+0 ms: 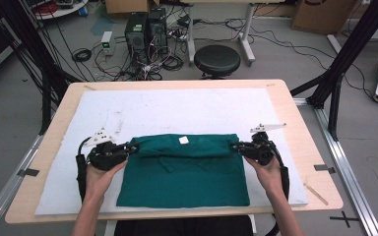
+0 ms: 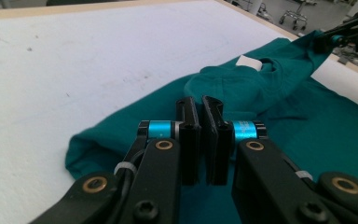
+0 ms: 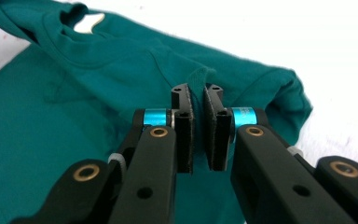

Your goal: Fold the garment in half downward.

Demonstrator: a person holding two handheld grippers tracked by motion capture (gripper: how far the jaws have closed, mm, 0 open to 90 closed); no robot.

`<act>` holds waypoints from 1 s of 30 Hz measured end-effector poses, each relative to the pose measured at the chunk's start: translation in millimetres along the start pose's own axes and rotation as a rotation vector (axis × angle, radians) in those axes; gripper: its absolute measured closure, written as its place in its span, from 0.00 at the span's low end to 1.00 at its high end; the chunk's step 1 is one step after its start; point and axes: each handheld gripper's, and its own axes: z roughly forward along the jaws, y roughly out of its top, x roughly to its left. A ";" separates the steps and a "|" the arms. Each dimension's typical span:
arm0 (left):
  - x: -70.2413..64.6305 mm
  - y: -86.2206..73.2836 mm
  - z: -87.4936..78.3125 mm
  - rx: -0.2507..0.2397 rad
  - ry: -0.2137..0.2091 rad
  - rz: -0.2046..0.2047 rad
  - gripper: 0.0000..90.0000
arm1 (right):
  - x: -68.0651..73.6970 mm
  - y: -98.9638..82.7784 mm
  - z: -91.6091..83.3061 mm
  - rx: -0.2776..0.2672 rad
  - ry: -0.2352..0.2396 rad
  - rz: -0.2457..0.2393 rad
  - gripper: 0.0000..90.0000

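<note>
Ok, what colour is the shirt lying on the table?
Dark teal green, the shirt is plain, with a small white label near the collar. The high view shows it best.

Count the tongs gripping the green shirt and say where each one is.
2. The left tongs pinch the green shirt at its left edge near the top; the right tongs pinch its right edge, opposite. Both sit on the white mat.

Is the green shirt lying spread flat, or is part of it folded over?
Partly folded: the dark green cotton shirt has its top band doubled forward over the body, white neck label facing up, on the white foam mat.
</note>
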 end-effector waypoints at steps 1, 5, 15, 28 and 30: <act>-0.9 -2.7 -0.8 0.008 0.000 0.000 0.95 | 0.8 -2.8 0.1 0.005 0.002 0.003 0.94; -4.2 -15.4 -2.8 0.025 -0.018 0.005 0.95 | 4.2 -14.5 0.2 0.015 0.012 0.004 0.94; -20.4 -34.5 -13.8 0.097 -0.001 0.016 0.94 | 14.4 -42.4 -4.0 0.040 0.033 -0.010 0.93; -20.4 -31.8 -18.5 0.117 -0.004 -0.027 0.64 | 11.0 -54.8 -11.3 0.009 0.090 0.068 0.59; -18.4 -23.3 -17.8 0.080 -0.021 -0.035 0.60 | 9.7 -48.5 -13.7 -0.023 0.103 0.090 0.55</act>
